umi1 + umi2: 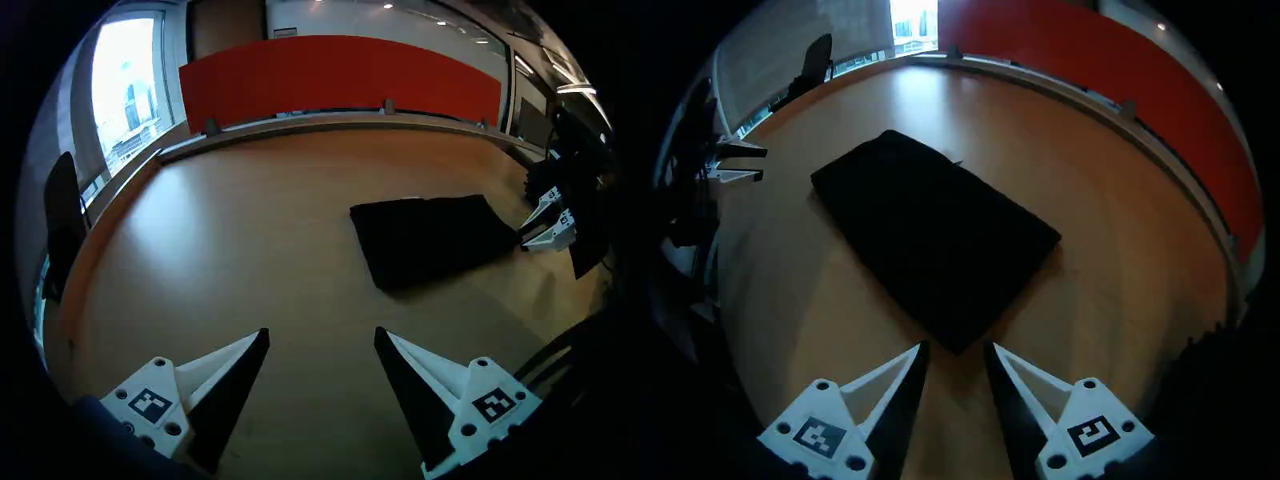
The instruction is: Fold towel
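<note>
A black towel, already a flat rectangle, lies on a wooden table. The right gripper hovers at its near corner, fingers narrowly parted and empty, likely lined up to pinch it. The left gripper hangs over bare table, fingers wide, well apart from the towel.

One black towel lies on one wooden desk, and there are two pairs of tongs: the left tongs and the right tongs (each pair has two fingers, each finger bearing one square marker). Beyond the desk there are one red panel, one bright window and one dark chair.
</note>
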{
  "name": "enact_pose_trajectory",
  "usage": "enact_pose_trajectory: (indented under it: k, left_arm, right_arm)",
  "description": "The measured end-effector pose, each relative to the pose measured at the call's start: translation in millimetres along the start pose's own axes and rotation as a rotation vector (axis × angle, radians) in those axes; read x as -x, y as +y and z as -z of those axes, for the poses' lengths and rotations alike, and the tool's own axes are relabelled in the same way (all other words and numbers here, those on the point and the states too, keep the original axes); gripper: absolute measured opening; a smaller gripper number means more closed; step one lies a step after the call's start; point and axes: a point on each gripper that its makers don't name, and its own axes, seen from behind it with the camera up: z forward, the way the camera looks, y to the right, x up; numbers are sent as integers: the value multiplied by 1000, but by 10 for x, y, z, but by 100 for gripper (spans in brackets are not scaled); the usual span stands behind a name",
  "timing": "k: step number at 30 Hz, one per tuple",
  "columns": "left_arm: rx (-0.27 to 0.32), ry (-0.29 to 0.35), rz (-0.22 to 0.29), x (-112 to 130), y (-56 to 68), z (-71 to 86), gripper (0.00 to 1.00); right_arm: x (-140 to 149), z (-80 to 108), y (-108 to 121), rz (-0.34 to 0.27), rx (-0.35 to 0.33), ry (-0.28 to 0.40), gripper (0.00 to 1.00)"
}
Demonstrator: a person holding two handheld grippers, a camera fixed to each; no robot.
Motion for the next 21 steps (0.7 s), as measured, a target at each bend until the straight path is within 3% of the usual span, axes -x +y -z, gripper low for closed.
enact_pose_trajectory:
  k: [2, 21]
  left_arm:
    - [-4, 3, 3, 9, -8, 4, 98]
    - [-15, 41, 52, 195, -77, 27, 98]
  right_arm:
    - [1, 2, 2, 4, -1, -1, 43]
    - [15, -29, 0, 50, -4, -7, 31]
